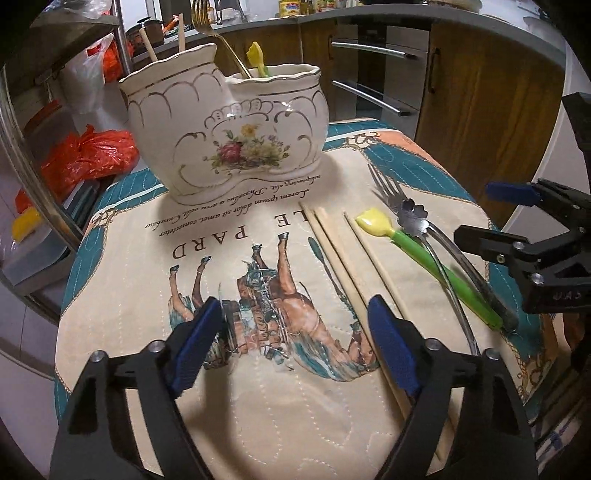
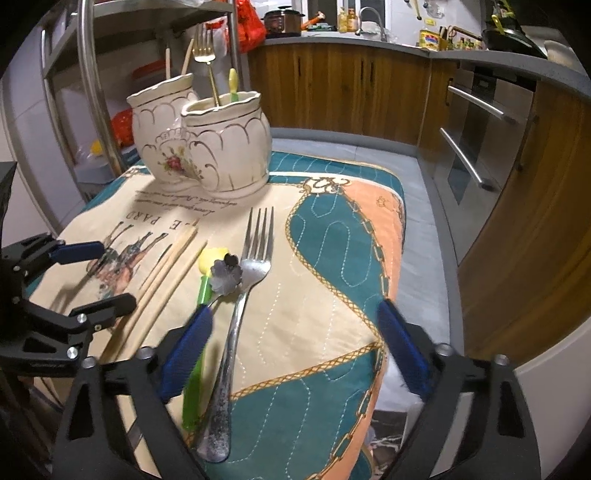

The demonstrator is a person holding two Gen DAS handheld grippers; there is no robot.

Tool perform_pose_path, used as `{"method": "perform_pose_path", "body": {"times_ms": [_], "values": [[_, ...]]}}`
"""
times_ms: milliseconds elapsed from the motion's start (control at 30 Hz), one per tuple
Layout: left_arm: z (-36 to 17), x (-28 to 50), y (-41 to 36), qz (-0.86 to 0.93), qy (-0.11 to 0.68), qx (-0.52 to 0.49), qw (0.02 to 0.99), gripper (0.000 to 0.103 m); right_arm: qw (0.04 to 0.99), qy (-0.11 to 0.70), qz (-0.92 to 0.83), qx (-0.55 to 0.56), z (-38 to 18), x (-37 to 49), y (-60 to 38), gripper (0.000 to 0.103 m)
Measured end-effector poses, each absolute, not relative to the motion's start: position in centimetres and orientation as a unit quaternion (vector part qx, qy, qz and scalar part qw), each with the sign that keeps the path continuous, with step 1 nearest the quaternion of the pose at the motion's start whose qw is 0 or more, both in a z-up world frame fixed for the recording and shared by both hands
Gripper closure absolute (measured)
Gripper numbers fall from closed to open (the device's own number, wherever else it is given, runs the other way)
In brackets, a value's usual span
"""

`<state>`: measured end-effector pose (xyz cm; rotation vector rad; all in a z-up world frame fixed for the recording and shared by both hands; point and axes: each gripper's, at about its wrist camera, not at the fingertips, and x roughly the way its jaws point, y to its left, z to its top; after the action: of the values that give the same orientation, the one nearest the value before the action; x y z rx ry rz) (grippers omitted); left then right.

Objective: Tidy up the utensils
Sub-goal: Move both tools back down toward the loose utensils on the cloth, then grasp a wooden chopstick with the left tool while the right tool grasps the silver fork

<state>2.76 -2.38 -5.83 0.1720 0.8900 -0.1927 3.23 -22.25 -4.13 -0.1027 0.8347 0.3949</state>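
Note:
A white floral ceramic holder with two compartments stands at the far side of the mat. Wooden chopsticks rise from its left compartment; a gold fork and a yellow tulip spoon from its right. On the mat lie loose chopsticks, a green-handled tulip spoon, a flower-bowl spoon and a silver fork. My left gripper hovers open over the horse print beside the chopsticks. My right gripper is open above the fork's handle, touching nothing.
The quilted mat covers a small table whose right edge drops to a grey floor. A steel rack with orange bags stands close on the left. Wooden cabinets and oven handles run behind and to the right.

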Motion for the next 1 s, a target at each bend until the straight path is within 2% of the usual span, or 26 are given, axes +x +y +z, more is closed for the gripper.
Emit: {"method": "perform_pose_path", "body": {"times_ms": [167, 267, 300, 333, 400, 500, 567, 667, 700, 933, 1000], "values": [[-6.2, 3.0, -3.2, -0.102, 0.44, 0.075, 0.889, 0.043, 0.886, 0.415, 0.2, -0.047, -4.6, 3.2, -21.7, 0.038], [-6.1, 2.7, -3.8, -0.117, 0.434, 0.085, 0.889, 0.058, 0.879, 0.427, 0.207, -0.039, -5.0, 3.3, -21.5, 0.047], [-6.1, 2.7, -3.9, -0.123, 0.435, 0.084, 0.888, 0.065, 0.88, 0.426, 0.207, -0.04, -5.0, 3.2, -21.5, 0.052], [-6.0, 2.7, -3.9, -0.127, 0.435, 0.088, 0.887, 0.076, 0.878, 0.427, 0.211, -0.039, -5.0, 3.2, -21.4, 0.054], [-5.9, 2.7, -4.0, -0.134, 0.437, 0.092, 0.885, 0.088, 0.877, 0.428, 0.215, -0.041, -4.8, 3.2, -21.1, 0.063], [-5.8, 2.8, -3.7, -0.144, 0.44, 0.089, 0.882, 0.09, 0.871, 0.433, 0.227, -0.049, -4.8, 3.1, -20.6, 0.075], [-5.8, 2.8, -3.5, -0.152, 0.442, 0.092, 0.879, 0.09, 0.869, 0.432, 0.234, -0.061, -4.9, 3.0, -20.1, 0.078], [-5.6, 2.8, -3.2, -0.168, 0.445, 0.11, 0.873, 0.09, 0.866, 0.434, 0.24, -0.068, -4.9, 3.0, -20.0, 0.094], [-5.6, 2.8, -3.1, -0.17, 0.446, 0.115, 0.871, 0.09, 0.867, 0.433, 0.237, -0.069, -4.8, 3.1, -20.1, 0.095], [-5.3, 2.6, -2.0, -0.182, 0.462, 0.155, 0.854, 0.09, 0.869, 0.44, 0.217, -0.061, -4.7, 4.0, -21.3, 0.096], [-5.3, 2.7, -1.4, -0.175, 0.466, 0.15, 0.854, 0.09, 0.867, 0.443, 0.218, -0.071, -4.7, 4.1, -21.0, 0.086]]}}
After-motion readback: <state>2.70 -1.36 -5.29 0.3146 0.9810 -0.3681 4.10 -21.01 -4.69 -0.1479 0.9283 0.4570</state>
